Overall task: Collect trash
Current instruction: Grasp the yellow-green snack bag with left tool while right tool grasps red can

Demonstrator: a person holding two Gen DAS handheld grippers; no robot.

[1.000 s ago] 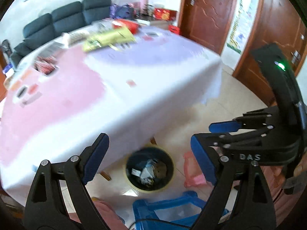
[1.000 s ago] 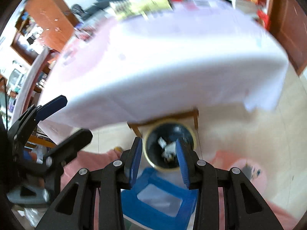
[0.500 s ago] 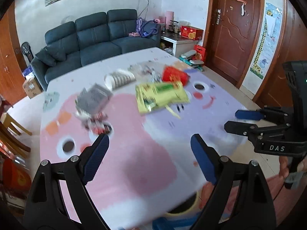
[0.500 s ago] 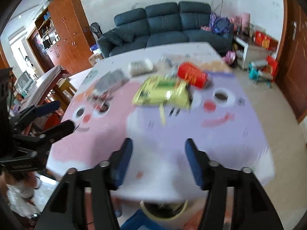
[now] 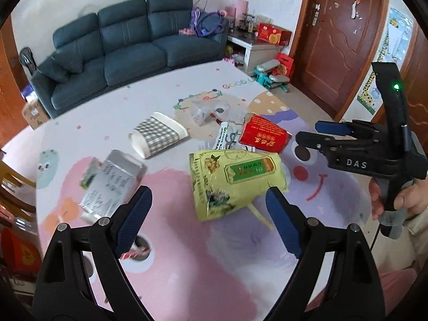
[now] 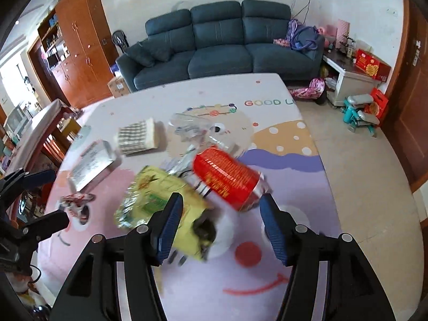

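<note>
Trash lies on a pink and purple tablecloth (image 5: pixel 187 267): a yellow snack bag (image 5: pixel 236 182) (image 6: pixel 157 195), a red can (image 5: pixel 263 133) (image 6: pixel 227 176), a checkered paper cup (image 5: pixel 157 136) (image 6: pixel 136 136), a silver packet (image 5: pixel 109 182) (image 6: pixel 91 163), crumpled clear plastic (image 5: pixel 206 109) (image 6: pixel 192 125) and a red-white wrapper (image 5: pixel 133 252) (image 6: pixel 76 199). My left gripper (image 5: pixel 207 200) (image 6: pixel 50 198) hovers open above the table, just short of the yellow bag. My right gripper (image 6: pixel 221 206) (image 5: pixel 313 132) is open and empty, above the red can's near end.
A dark blue sofa (image 6: pixel 219 42) stands behind the table. A wooden door (image 5: pixel 339 40) and a white side table (image 6: pixel 350 80) are at the right, wooden cabinets (image 6: pixel 72 53) at the left. A hand (image 5: pixel 409 203) holds the right gripper's handle.
Both grippers have come up from over the bin beside the table to above the tabletop. The right jaws have widened. The bin has left view.
</note>
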